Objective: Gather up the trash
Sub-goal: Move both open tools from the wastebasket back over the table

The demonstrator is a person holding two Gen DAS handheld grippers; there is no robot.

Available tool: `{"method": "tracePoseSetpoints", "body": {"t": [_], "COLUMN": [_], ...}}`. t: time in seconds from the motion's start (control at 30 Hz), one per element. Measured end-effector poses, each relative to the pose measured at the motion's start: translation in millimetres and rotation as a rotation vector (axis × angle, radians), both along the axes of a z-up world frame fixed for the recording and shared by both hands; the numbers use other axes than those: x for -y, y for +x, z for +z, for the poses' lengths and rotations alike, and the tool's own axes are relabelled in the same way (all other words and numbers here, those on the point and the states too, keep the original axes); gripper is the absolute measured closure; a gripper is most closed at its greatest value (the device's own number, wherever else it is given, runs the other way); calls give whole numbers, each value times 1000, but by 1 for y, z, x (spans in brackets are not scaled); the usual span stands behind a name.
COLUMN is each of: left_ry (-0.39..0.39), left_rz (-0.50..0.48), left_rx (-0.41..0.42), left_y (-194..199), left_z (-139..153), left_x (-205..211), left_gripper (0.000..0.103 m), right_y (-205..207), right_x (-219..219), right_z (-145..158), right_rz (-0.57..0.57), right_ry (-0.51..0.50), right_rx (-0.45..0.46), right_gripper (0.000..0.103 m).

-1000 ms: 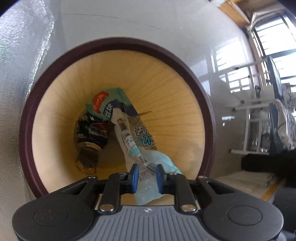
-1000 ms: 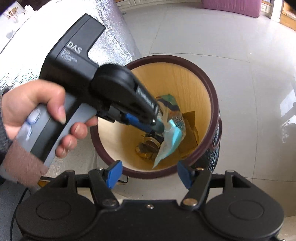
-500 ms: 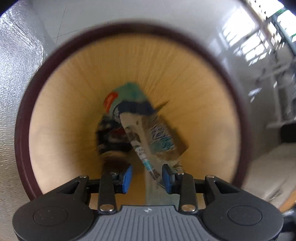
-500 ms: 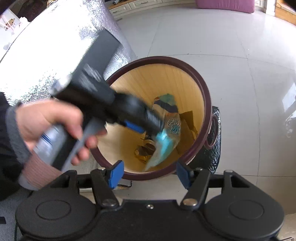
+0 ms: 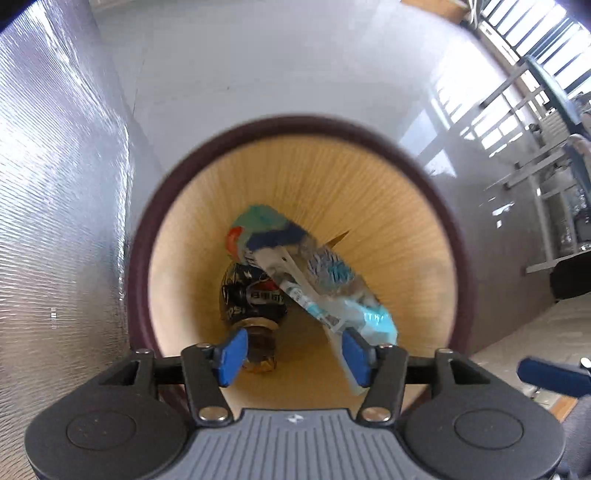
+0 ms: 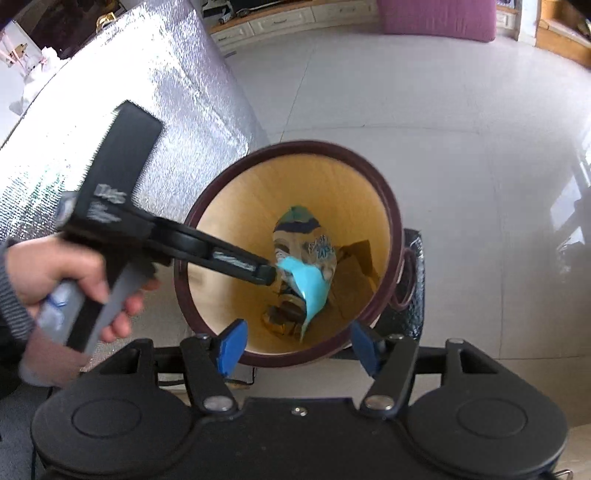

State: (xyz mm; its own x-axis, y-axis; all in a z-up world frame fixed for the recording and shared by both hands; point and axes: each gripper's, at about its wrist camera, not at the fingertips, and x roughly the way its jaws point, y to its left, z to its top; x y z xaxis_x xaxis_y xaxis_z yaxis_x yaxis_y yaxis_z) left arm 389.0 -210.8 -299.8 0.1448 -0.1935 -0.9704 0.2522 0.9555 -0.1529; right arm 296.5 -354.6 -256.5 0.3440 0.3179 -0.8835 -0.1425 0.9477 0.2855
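A round bin (image 5: 458,236) with a dark maroon rim and a wood-coloured inside stands on the floor; it also shows in the right wrist view (image 6: 388,206). A blue and clear plastic wrapper (image 5: 332,288) lies loose inside it, leaning on the wall, also seen from the right wrist (image 6: 310,280). A dark crushed can (image 5: 251,295) lies at the bottom. My left gripper (image 5: 293,354) is open over the bin mouth, its jaws wide apart and empty; it shows in the right wrist view (image 6: 271,273). My right gripper (image 6: 297,345) is open and empty, above the bin's near rim.
A surface covered in silver foil (image 6: 147,122) stands just left of the bin, close to its rim (image 5: 55,221). Brown cardboard (image 6: 354,266) lies in the bin. A purple cushion (image 6: 436,18) and white floor tiles (image 6: 461,110) lie beyond. Metal shelving (image 5: 535,166) stands at right.
My left gripper opened from shut on the wrapper to wide open and let it go. The wrapper dropped into the bin. The left gripper pulled back from the bin mouth.
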Motion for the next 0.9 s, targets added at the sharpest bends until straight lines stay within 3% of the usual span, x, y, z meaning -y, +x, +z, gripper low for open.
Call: {"method": "tracePoseSetpoints", "body": {"t": [0.17,0.3,0.47,0.77,0.9], "left_ry": [-15,-25,-17,-63,-81], "left_rz": [-1,12,13,25,31], "left_rx": [62,100,170,263,303], "left_y": [-20,-37,-64,-105,-122], "left_z": [38,65,100,143,161], "left_x": [-16,-30,-51,-80,-89], "left_gripper": [24,15,2,0,0], "right_y": [-11,-23,-39,-66,-78], "right_x": [3,2,-1,-6,-12], "right_z": [27,47,70,107,118], "right_rz": [-39,-80,-136,-216,-224], "right_ry": [-26,-43,-70,-92,-103], "right_rx": [35,69,113,178,210], "right_gripper": [35,30,18,0,0]}}
